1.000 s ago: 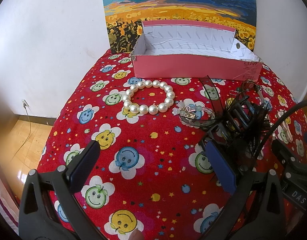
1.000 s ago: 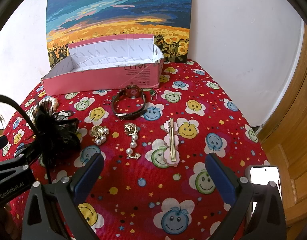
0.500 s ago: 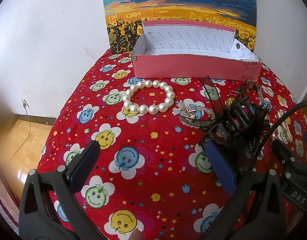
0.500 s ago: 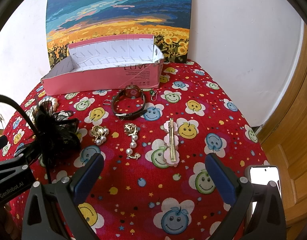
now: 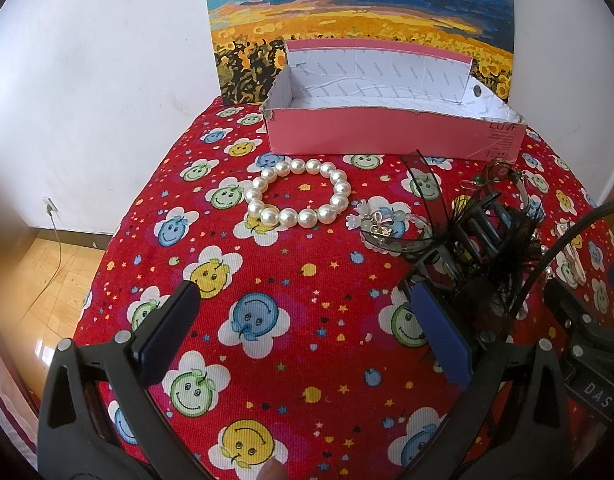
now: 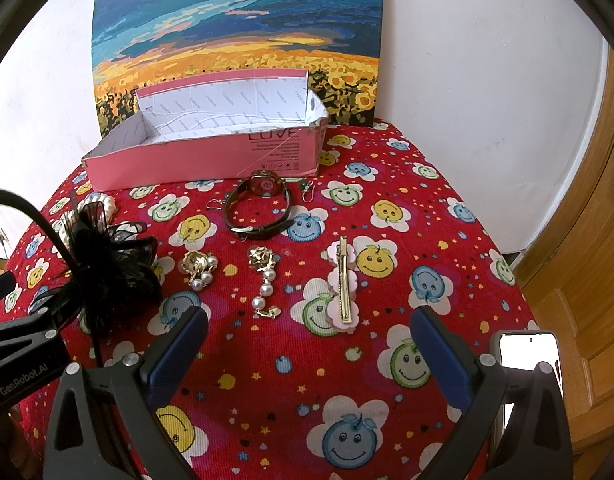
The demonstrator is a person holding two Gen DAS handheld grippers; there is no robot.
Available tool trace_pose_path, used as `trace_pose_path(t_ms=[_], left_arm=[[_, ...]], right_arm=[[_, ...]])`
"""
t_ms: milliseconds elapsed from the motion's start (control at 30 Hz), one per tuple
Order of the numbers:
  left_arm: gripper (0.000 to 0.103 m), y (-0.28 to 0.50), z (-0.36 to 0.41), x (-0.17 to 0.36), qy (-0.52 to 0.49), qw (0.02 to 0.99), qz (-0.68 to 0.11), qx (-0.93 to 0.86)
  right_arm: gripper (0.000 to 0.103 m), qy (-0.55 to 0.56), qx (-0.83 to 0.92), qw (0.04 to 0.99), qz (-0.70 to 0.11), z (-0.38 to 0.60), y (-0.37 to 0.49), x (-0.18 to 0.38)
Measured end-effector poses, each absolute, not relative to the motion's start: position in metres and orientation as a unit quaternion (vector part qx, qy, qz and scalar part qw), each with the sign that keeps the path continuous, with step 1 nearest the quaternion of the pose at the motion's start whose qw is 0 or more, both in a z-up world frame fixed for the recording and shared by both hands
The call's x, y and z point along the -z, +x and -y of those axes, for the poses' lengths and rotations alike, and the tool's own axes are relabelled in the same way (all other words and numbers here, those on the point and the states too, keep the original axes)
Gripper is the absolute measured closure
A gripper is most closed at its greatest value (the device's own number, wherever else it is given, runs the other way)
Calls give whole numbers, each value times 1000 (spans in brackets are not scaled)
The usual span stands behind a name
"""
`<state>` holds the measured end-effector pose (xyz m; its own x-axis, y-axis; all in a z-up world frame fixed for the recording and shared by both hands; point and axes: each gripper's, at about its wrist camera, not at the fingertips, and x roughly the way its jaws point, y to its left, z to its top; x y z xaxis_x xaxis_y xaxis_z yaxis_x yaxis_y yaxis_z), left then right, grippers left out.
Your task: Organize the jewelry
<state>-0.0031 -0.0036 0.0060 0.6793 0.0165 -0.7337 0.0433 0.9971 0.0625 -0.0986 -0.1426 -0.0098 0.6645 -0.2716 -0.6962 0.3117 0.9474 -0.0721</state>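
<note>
A pink cardboard box (image 5: 391,136) (image 6: 167,160) with a white inside stands open at the back of the red smiley cloth. In front of it lie a pearl bracelet (image 5: 297,198), a small flower brooch (image 5: 381,226) and a black feathered hair claw (image 5: 491,240) (image 6: 107,260). The right wrist view shows a brown strap watch (image 6: 259,208), two gold pearl earrings (image 6: 199,268) (image 6: 265,280) and a pink-and-gold hair clip (image 6: 343,284). My left gripper (image 5: 303,334) and right gripper (image 6: 309,350) hover open over the near cloth, holding nothing.
A sunflower painting (image 5: 359,12) leans on the white wall behind the box. A phone (image 6: 529,350) lies at the table's right edge, with a wooden door (image 6: 595,200) beyond. Green drop earrings (image 6: 307,190) lie beside the watch. Wooden floor (image 5: 35,276) shows left.
</note>
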Motion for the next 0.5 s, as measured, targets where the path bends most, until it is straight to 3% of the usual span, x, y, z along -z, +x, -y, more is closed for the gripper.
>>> trace_pose_path(t_ms=[500], left_arm=[[4, -10, -2, -5, 19, 911, -412, 32]], right_arm=[[0, 41, 94, 916, -387, 155, -105, -5]])
